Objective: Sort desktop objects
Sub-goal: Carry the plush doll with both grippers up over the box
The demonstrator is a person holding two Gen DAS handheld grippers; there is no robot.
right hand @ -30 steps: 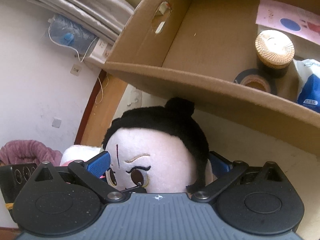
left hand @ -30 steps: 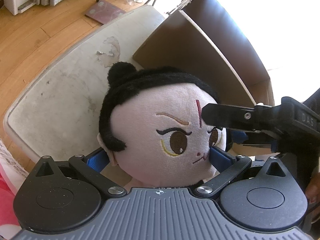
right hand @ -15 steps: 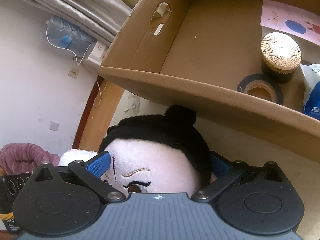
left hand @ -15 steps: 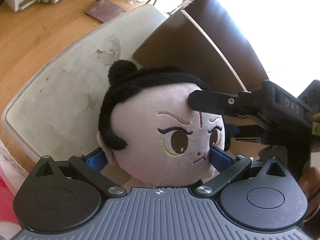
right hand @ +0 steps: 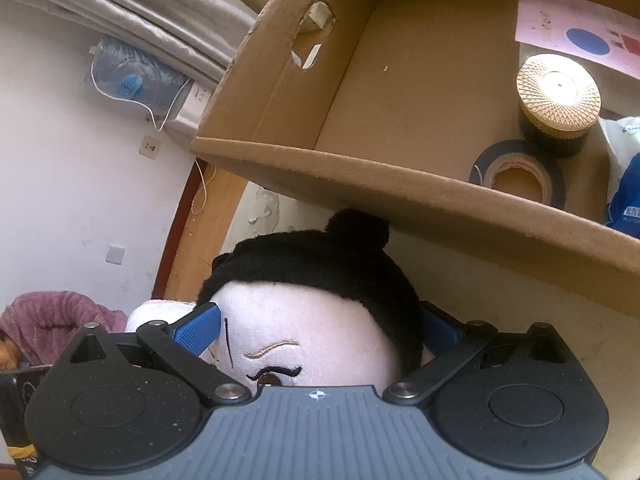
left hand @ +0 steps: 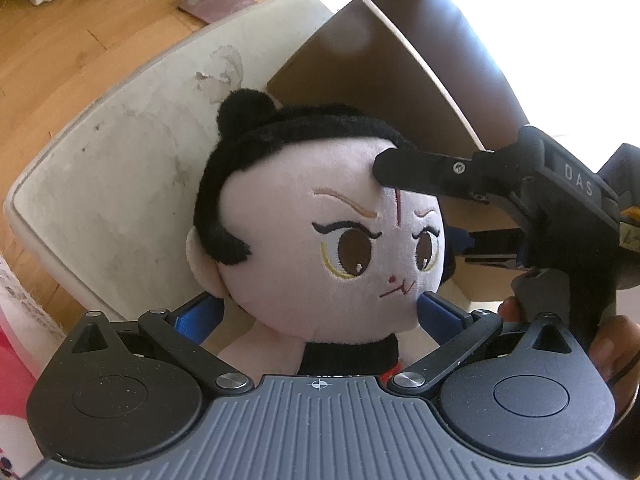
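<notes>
Both tools (left hand: 320, 308) (right hand: 316, 328) apparently clamp doll's (left hand: 320, 248) head.

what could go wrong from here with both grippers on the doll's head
1. The plush doll is soft; both the left gripper and the right gripper pinch only its head, so it may squirm loose.
2. The cardboard box has a near wall above the doll's bun in the right wrist view; the doll could snag it going in.

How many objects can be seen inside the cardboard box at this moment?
4 inside the cardboard box: a woven-lid round container, a black tape roll in front of it, a pink paper sheet behind, and a blue-white pack at the right edge. More may be hidden beyond the frame.
</notes>
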